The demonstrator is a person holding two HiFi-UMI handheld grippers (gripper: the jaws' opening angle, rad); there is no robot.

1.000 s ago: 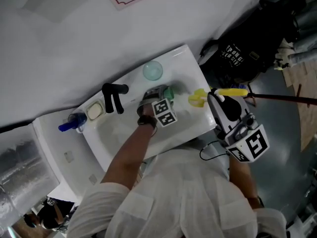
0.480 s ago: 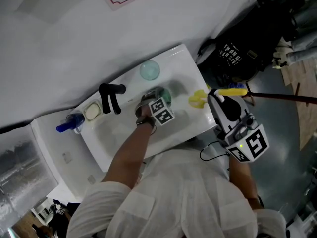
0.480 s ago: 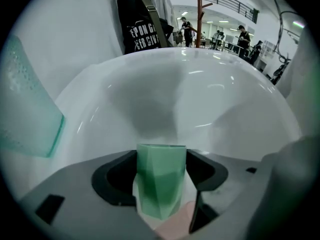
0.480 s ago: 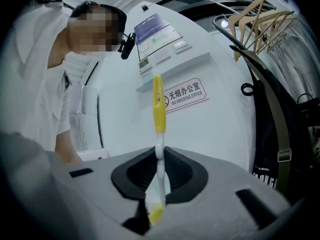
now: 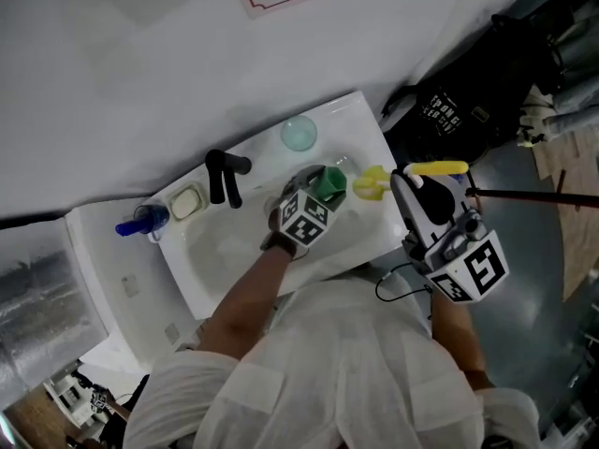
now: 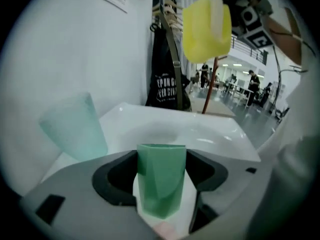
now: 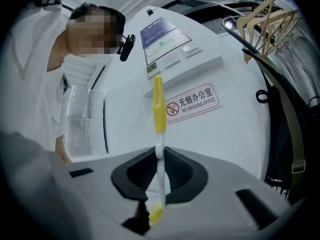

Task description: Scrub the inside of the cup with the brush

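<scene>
Left gripper view: left hand-held gripper (image 6: 161, 159) just tightened on faceted green cup (image 6: 160, 191); right one (image 7: 160, 173) pinches brush (image 7: 158, 109).

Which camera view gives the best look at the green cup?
Left gripper view: the green cup sits centred, close, its side plain to see. Head view shows the cup small, from above. Right gripper view misses it.

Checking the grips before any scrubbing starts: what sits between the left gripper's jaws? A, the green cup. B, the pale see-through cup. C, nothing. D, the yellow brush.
A: the left gripper view shows the green cup clamped in the left gripper, whose jaws have just been closing. The pale cup stands apart on the sink rim, and the yellow brush is in the right gripper.
</scene>
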